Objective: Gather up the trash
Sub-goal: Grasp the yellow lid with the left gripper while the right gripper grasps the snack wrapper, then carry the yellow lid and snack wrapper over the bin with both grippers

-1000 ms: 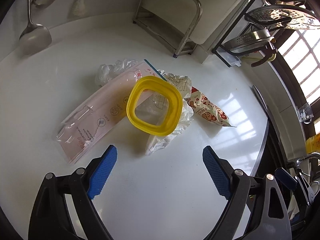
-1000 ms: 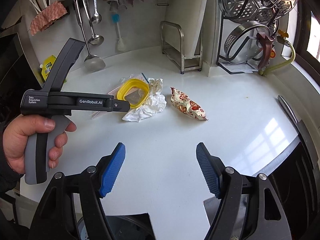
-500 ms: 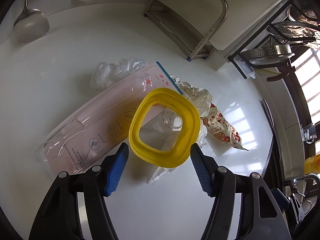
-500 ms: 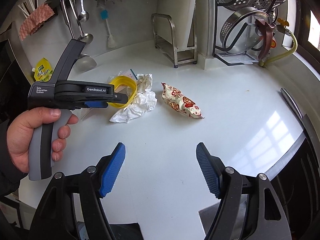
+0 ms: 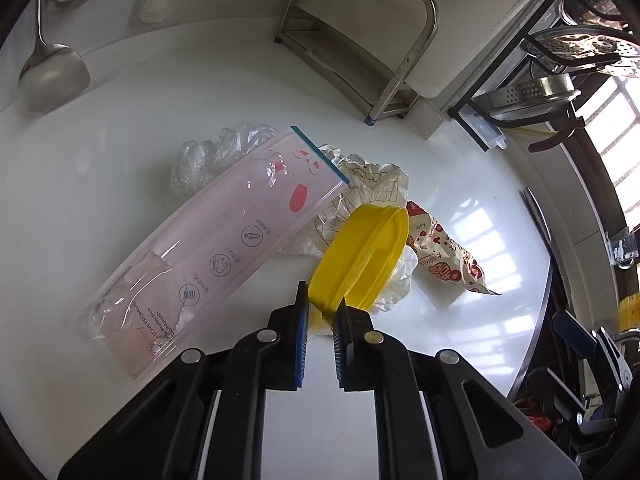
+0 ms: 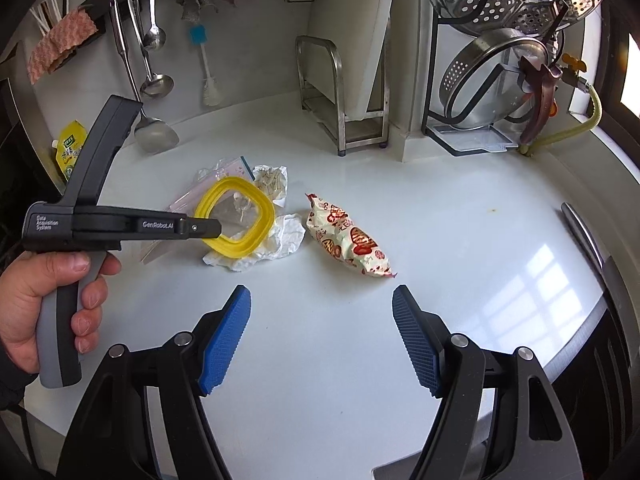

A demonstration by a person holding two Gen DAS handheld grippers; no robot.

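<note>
My left gripper [image 5: 320, 316] is shut on the near edge of a yellow plastic ring [image 5: 360, 256] and holds it tilted up off the white counter [image 5: 120, 140]. The ring also shows in the right wrist view [image 6: 236, 222], held by the left gripper [image 6: 214, 227]. Under it lie crumpled white paper [image 6: 276, 246], a long clear pink package [image 5: 224, 248] and a crumpled clear bag [image 5: 216, 156]. A red-and-white snack wrapper [image 6: 348, 240] lies to the right. My right gripper [image 6: 322, 328] is open and empty, above the counter in front of the snack wrapper.
A metal rack [image 6: 340, 100] stands at the back by the wall. A dish rack with steel strainers [image 6: 504, 60] is at the back right. Ladles [image 6: 152, 80] and a brush [image 6: 206, 68] hang on the wall. The counter edge [image 6: 580, 232] runs along the right.
My left gripper moved forward and closed on the yellow ring's near edge, lifting it up on its side. The right gripper stayed open and shifted only slightly.
</note>
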